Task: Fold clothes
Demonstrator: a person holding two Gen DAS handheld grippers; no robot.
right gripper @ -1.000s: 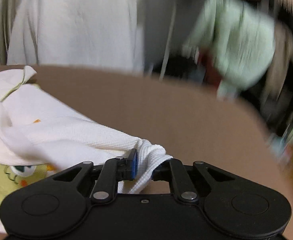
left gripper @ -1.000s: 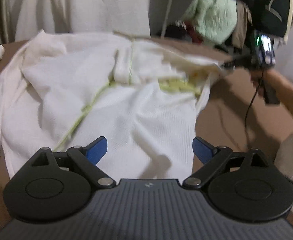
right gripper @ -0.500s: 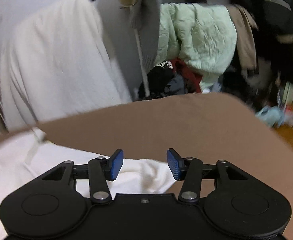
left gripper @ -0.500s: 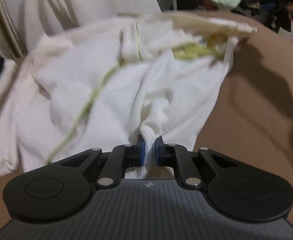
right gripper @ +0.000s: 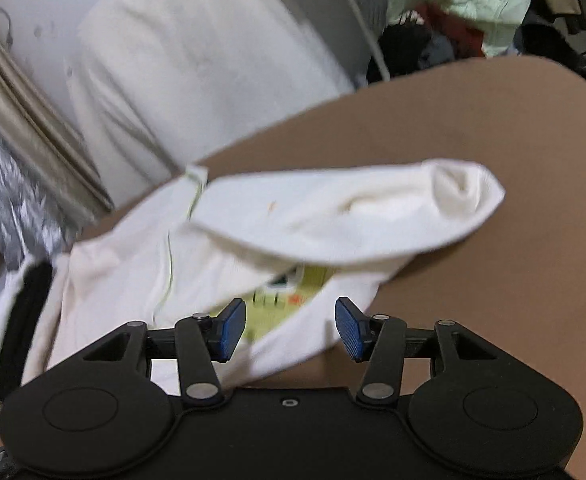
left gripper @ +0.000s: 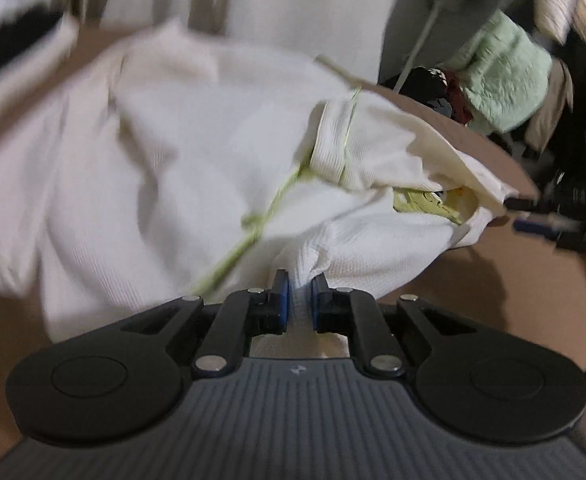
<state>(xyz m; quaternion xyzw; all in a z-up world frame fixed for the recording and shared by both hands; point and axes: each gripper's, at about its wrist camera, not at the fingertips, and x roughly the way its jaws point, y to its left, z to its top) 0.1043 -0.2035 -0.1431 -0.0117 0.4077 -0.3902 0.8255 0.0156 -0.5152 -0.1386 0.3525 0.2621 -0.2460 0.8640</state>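
Note:
A white ribbed garment point(left gripper: 173, 152) with lime-green trim and a yellow-green print lies crumpled on the brown table point(left gripper: 533, 280). My left gripper point(left gripper: 299, 286) is shut on a pinch of its near hem and lifts it. My right gripper point(right gripper: 291, 326) is open, its blue pads point(right gripper: 229, 328) just above the garment's right edge point(right gripper: 293, 240), holding nothing. The garment's folded-over sleeve point(right gripper: 413, 208) sticks out to the right in the right wrist view. The right gripper point(left gripper: 541, 216) shows blurred at the right of the left wrist view.
A white-draped object point(right gripper: 197, 60) stands behind the table. Hanging clothes, including a pale green quilted one point(left gripper: 505, 76), crowd the back right. A black-and-white item point(right gripper: 17, 312) lies at the table's left. Bare brown table point(right gripper: 513, 160) spreads to the right.
My left gripper closed on the garment's hem and has lifted it. My right gripper let go of the sleeve end, opened, and swung back over the garment's right edge.

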